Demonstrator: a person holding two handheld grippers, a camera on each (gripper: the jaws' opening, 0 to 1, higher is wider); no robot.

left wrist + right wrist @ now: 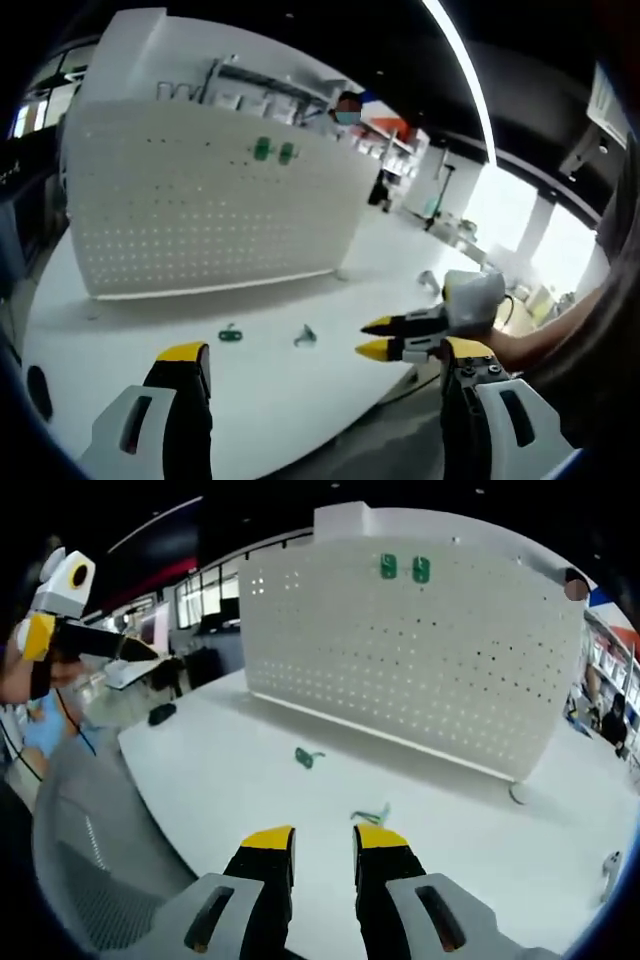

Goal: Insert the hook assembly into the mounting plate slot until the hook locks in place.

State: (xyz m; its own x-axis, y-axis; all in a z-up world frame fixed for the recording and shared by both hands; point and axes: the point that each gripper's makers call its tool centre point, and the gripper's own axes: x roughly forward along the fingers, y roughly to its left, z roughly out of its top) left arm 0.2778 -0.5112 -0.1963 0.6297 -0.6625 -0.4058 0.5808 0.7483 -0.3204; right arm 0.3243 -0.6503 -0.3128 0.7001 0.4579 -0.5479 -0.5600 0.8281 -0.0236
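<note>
A white pegboard [200, 215] [420, 660] stands upright on the white table [280, 400], with two green hooks [262, 150] [388, 567] mounted near its top. Two loose pieces lie on the table in front of it: a green hook [231, 334] [305, 757] and a paler hook piece [305, 337] [370, 815]. My left gripper [325, 352] is wide open above the table's near edge, holding nothing. My right gripper [324, 838] is open with a narrow gap and nothing in it, just short of the paler piece. It enters the left gripper view from the right [378, 337].
A dark mouse-like object [162, 713] lies near the table's far left edge. A grey chair [100, 860] stands beside the table. A small clear item [428, 280] [608, 865] lies off to the right. Shelves and a person [345, 110] are behind the pegboard.
</note>
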